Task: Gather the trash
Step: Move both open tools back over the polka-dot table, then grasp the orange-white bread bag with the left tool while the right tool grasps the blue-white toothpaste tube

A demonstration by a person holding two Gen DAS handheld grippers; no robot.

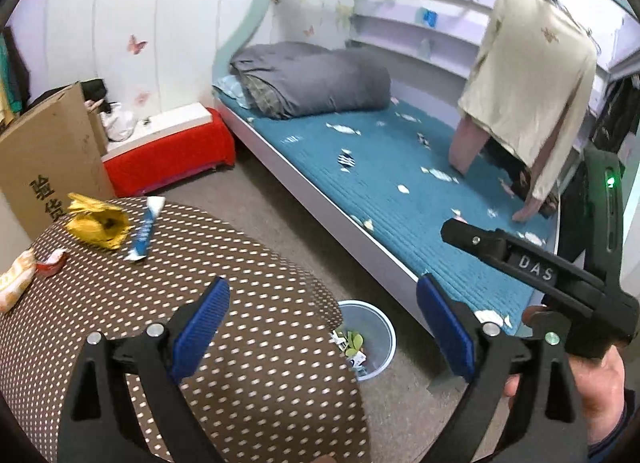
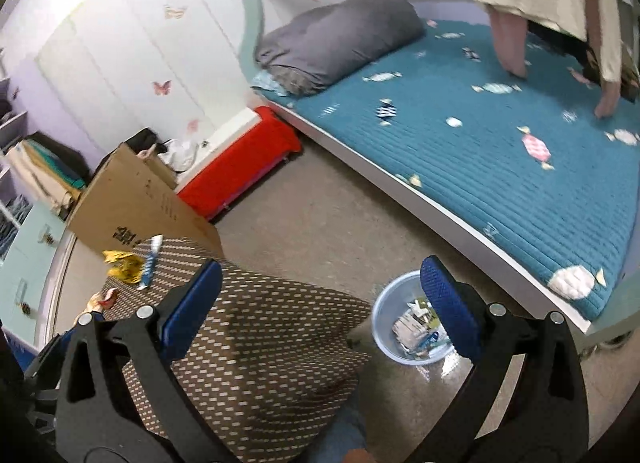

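Both grippers hang released over the dotted desk point(image 1: 224, 343), the left gripper point(image 1: 324, 327) and the right gripper point(image 2: 320, 303) holding nothing. The trash sits at the desk's far edge: a yellow wrapper point(image 1: 98, 221), a blue packet point(image 1: 145, 232), a red-and-white wrapper point(image 1: 24, 275). The bin point(image 2: 386, 337) stands on the floor just beside the desk, likely for an easy drop.

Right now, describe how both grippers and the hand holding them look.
The left gripper and right gripper both have black plastic linkage arms with silver pivot screws and blue ribbed pads. Seen from the left wrist, the right unit's black handle bears white "DAS" lettering and a green light, gripped by a bare hand with a dark cuff.
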